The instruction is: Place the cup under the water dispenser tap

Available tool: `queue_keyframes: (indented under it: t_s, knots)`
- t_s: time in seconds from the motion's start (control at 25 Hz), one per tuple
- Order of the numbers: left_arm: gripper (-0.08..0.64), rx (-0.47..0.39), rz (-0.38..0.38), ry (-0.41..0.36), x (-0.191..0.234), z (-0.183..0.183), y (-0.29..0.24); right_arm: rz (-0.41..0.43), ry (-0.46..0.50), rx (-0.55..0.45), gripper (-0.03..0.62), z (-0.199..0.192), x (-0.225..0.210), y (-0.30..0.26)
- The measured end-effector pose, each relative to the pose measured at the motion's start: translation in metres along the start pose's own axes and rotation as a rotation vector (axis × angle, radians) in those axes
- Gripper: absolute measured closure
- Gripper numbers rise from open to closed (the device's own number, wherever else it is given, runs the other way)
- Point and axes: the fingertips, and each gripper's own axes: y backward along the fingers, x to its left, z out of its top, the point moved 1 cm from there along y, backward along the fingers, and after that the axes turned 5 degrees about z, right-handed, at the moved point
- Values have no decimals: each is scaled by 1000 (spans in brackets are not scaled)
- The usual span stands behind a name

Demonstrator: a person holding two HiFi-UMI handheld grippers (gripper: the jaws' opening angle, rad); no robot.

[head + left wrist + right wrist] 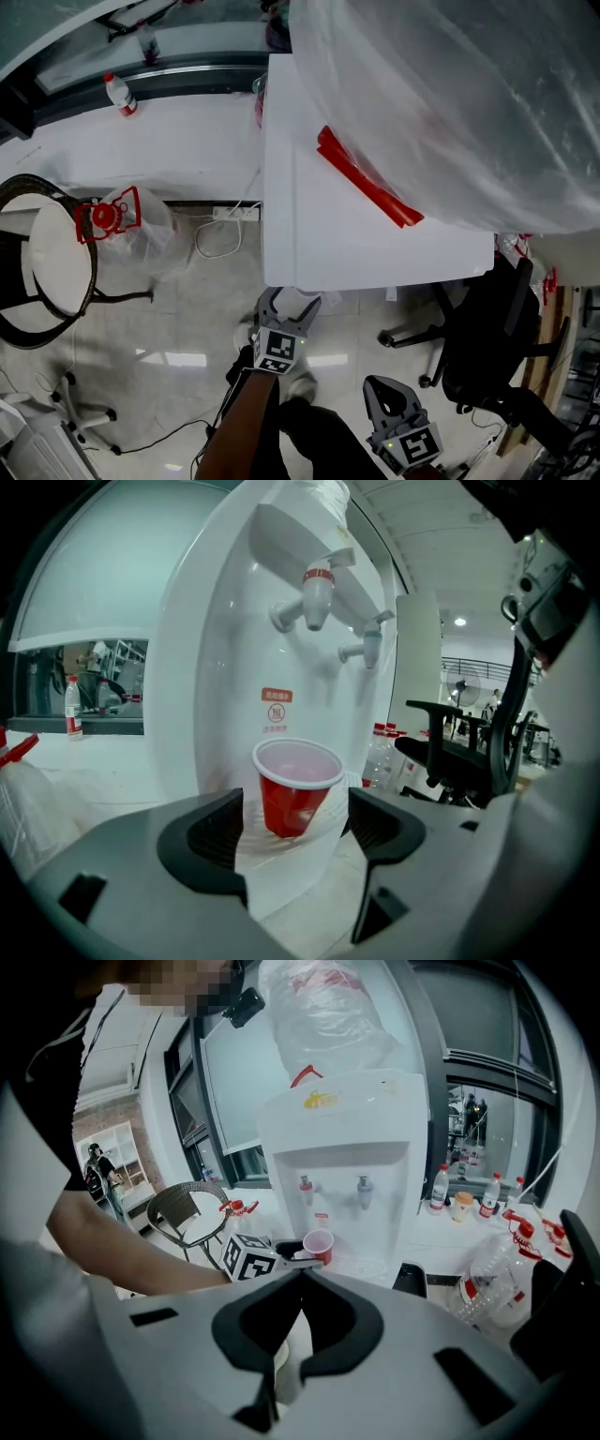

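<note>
A red plastic cup [295,789] stands upright on the white water dispenser's [234,667] drip tray, below the red-capped tap [317,592]; a blue-capped tap [370,647] is to its right. My left gripper [295,822] is open, one jaw on each side of the cup with a gap at both, touching nothing. The right gripper view shows the same cup [319,1244] and the left gripper [281,1255] in front of the dispenser [347,1157]. My right gripper [300,1274] hangs back, shut and empty. From above, the left gripper [286,314] sits at the dispenser's [375,216] front edge and the right gripper [394,403] nearer me.
A black office chair [497,347] stands right of the dispenser. A round wicker chair [52,253] and a bagged jug with red handle [108,217] are at the left. A white counter [169,141] carries bottles. Empty water jugs [506,1279] lie at the right. Cables cross the floor.
</note>
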Motion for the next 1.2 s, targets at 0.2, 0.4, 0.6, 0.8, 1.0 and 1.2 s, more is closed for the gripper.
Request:
queue_keyframes:
  t_s: [0.2,0.4,0.6,0.8,1.0,1.2]
  knots:
    - [233,10,25,-2,-1,5,17,11,0,-21,594,11,4,5]
    - [233,9,46,28,-4,20,41,28,12,-43,594,30,12,18]
    - [233,-9,76,60,-2,43,66,33,32,-64,594,53,15,34]
    - [233,-23,91,71,0,67,93,34,40,-87,594,74,20,53]
    - [233,-26,90,52,-9,95,119,22,-24,-108,594,94,17,76]
    - [233,-24,98,77,-16,120,148,7,-6,-124,594,118,19,102]
